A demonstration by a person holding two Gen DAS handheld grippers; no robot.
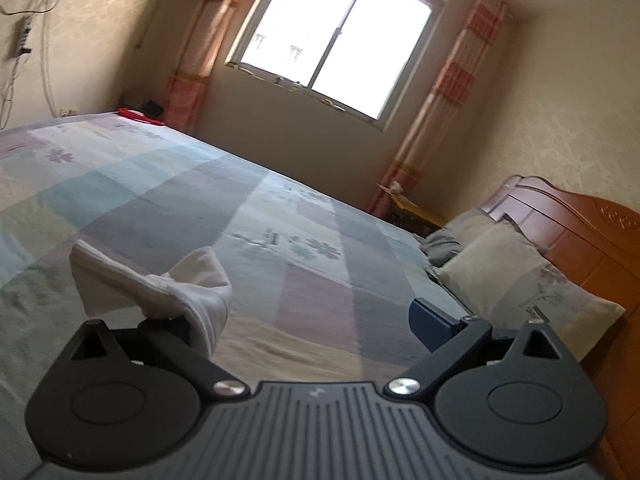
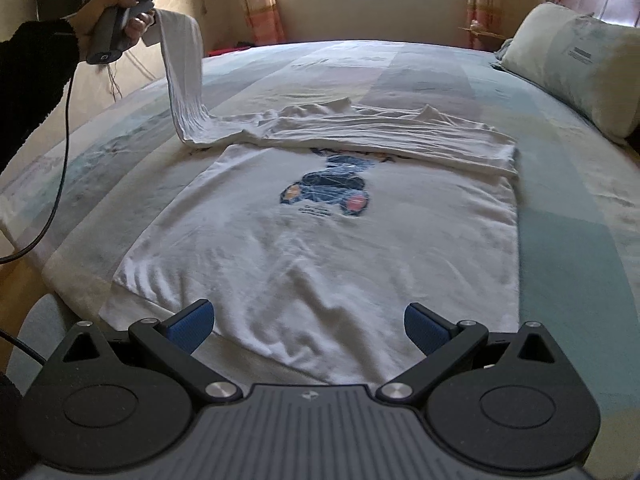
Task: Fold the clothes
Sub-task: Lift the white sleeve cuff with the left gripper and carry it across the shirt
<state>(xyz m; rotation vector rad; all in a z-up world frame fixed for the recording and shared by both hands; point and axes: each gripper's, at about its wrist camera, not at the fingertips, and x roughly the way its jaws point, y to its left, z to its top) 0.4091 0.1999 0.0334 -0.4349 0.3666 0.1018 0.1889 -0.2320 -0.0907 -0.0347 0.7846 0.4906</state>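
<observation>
The left gripper (image 1: 304, 320) has its fingers spread, the sleeve (image 2: 184, 76) merely draped over one; it may slip off. The right gripper (image 2: 308, 322) hovers empty, fingers apart, above the T-shirt (image 2: 320, 248).

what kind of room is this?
Most likely a home bedroom: a bed with a patchwork bedspread, a pillow against a wooden headboard, and a curtained window.
</observation>
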